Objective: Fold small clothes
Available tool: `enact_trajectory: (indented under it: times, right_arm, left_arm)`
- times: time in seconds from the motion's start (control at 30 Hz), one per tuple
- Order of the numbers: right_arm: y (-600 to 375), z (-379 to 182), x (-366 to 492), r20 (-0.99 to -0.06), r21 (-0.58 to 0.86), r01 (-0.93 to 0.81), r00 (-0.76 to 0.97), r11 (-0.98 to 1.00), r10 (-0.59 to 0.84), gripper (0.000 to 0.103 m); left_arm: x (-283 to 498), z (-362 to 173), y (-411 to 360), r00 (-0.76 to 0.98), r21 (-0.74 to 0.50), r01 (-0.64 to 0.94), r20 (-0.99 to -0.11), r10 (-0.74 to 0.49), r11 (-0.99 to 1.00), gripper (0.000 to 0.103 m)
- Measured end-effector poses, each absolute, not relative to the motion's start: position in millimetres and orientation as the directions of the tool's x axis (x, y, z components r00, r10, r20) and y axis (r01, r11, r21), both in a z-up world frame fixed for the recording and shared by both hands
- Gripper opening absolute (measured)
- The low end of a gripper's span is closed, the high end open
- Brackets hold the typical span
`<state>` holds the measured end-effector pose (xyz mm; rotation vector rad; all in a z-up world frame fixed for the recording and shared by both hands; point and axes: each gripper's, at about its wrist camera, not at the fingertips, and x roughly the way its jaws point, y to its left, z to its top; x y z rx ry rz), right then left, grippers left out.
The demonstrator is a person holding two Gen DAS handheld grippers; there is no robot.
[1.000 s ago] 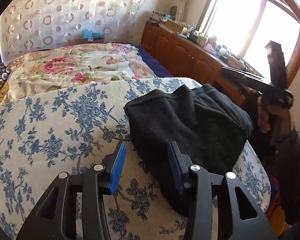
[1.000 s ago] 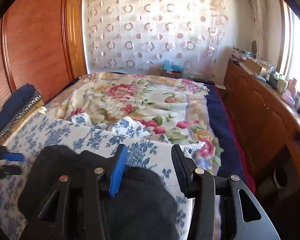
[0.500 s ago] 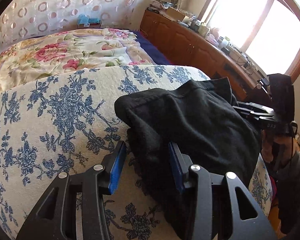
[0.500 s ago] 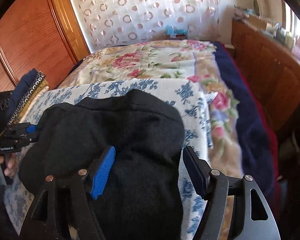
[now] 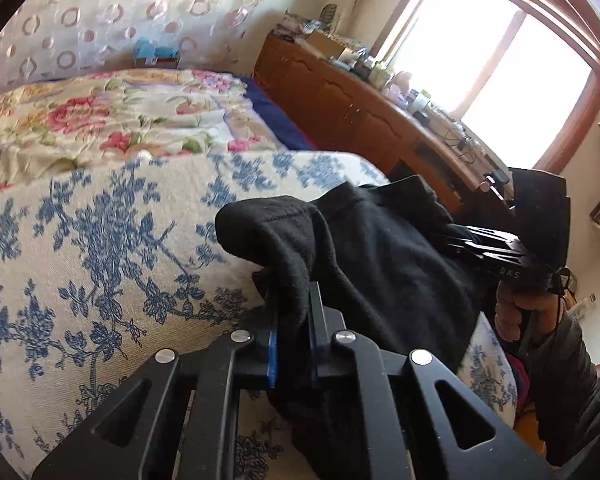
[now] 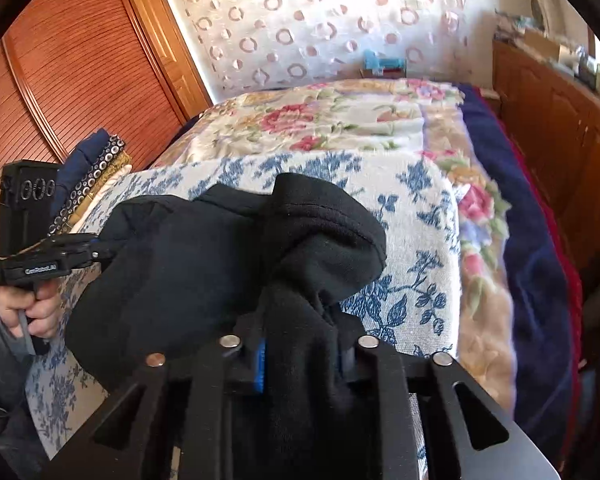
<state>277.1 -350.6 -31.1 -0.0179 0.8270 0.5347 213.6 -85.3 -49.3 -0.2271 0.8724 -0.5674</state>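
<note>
Black garment (image 5: 380, 264) clamped near edge by both grippers, left (image 5: 292, 344) & right (image 6: 300, 356): lift evenly, keep taut, fold far over blue-floral cover (image 5: 100, 240).

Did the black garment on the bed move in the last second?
Yes. The black garment, now pinched by both grippers, has bunched and lifted off the blue-flowered cover along its near edge.

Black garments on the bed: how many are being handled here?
1. A single black garment lies bunched on the blue-floral cover, pinched by the left claw and right claw. Anything beneath it is hidden.
</note>
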Motion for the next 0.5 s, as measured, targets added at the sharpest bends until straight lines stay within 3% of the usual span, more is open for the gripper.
enact_trajectory:
  times: [0.3,0.5]
  right_arm:
    - [-326.4,20.5,243.4,-0.598,0.078,-0.507,0.665,0.859,0.447,0.016]
    - [-281.2,51.6,239.8,-0.533,0.029,-0.596,0.671,0.803,0.516,0.016]
  left_arm:
    - [167.3,14.9,-55.0,0.619,-0.400,0.430,-0.522,-0.587,0.809,0.011]
    - [133.1,52.0,-3.9,0.727,-0.371,0.386,-0.441,-0.526,0.845,0.011]
